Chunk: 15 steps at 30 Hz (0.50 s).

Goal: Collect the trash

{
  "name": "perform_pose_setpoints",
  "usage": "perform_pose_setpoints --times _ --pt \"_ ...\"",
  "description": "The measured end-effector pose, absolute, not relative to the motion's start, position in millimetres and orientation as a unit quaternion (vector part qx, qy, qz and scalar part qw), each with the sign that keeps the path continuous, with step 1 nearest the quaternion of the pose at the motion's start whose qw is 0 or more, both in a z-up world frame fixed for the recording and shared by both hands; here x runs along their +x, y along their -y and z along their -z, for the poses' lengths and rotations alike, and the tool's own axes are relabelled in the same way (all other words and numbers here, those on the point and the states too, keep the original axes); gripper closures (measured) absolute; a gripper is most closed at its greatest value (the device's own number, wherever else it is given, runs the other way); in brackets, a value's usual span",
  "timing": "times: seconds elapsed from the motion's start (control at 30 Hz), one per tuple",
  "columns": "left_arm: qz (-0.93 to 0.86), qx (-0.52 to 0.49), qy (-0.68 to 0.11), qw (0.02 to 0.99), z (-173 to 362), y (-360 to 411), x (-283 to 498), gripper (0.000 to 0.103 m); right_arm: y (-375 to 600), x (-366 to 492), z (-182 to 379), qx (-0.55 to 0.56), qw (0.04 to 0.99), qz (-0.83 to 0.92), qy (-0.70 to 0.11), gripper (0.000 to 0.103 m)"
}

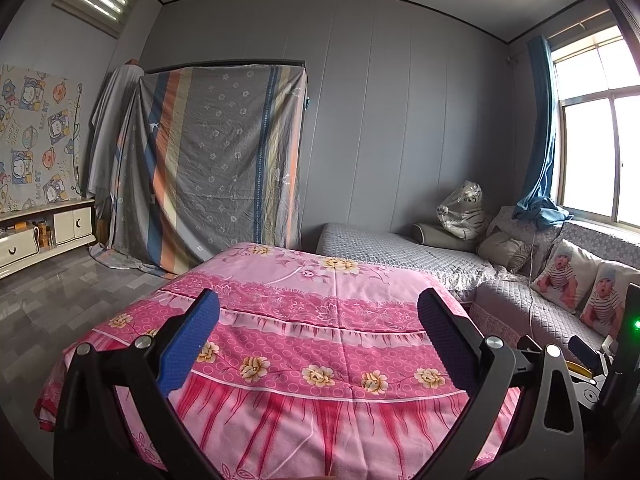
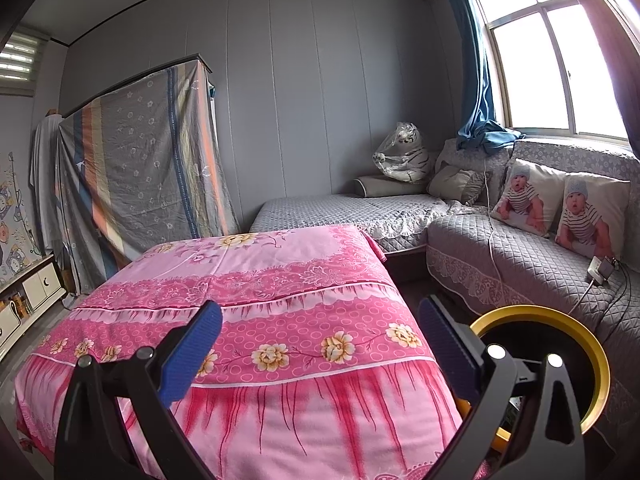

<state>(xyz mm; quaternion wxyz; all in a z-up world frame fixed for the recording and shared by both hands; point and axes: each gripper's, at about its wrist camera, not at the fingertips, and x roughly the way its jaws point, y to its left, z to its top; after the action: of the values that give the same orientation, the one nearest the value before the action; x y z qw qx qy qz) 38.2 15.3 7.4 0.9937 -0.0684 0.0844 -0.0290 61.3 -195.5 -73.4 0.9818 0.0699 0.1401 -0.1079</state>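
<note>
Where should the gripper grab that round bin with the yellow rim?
Probably the yellow rim of the bin, on its near-left arc, coming down from above. The bin stands upright with its mouth open upward beside the pink table, so the rim is the thin edge that open jaws could straddle. The right gripper is open and already close.
</note>
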Motion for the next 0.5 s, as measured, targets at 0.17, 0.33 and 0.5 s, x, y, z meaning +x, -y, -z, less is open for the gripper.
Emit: perform_pose_setpoints --times 0.17,0.33,0.5 --pt "0.031 -0.069 -0.087 0.993 -4.6 -14.1 39.4 0.008 197.0 61.8 74.4 0.071 0.981 0.109 -0.142 0.008" --pt "0.033 -0.07 -0.089 0.993 -4.4 -15.0 39.9 0.008 197.6 63.2 75.5 0.072 0.981 0.108 -0.145 0.008" --pt "0.034 -0.069 -0.092 0.993 -3.4 -14.2 41.1 0.008 197.5 64.4 77.2 0.074 0.98 0.108 -0.148 0.008"
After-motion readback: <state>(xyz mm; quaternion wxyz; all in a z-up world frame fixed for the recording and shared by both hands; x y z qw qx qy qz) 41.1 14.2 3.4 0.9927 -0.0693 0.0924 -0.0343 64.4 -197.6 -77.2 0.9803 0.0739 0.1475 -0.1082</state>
